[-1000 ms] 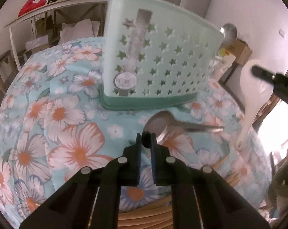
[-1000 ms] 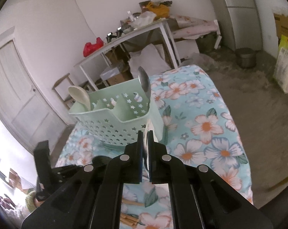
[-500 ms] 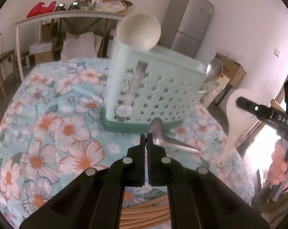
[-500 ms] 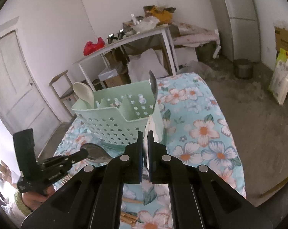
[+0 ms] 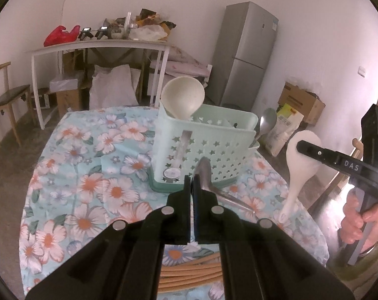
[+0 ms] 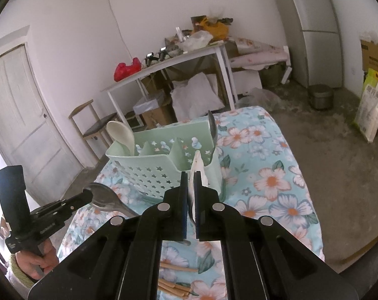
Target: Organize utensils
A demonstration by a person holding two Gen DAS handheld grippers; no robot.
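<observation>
A mint green star-holed utensil caddy (image 5: 204, 147) stands on the floral tablecloth; it also shows in the right wrist view (image 6: 158, 160). A white ladle (image 5: 182, 97) and a metal spoon (image 5: 265, 122) stand in it. My left gripper (image 5: 192, 183) is shut on a metal spoon (image 5: 209, 182) by its bowl, held above the table in front of the caddy. My right gripper (image 6: 191, 178) is shut on a white rice paddle (image 6: 197, 172), to the caddy's right; the paddle shows in the left wrist view (image 5: 300, 160).
Wooden chopsticks (image 5: 189, 272) lie at the near table edge, also in the right wrist view (image 6: 175, 287). The floral table (image 5: 88, 175) stands in a room with a fridge (image 5: 244, 55), a white side table (image 5: 101, 47), a chair (image 6: 93, 122) and boxes.
Both grippers have risen and pulled back from the caddy. The metal spoon in my left gripper has lifted off the table and turned edge-on. The rice paddle stays held at the right.
</observation>
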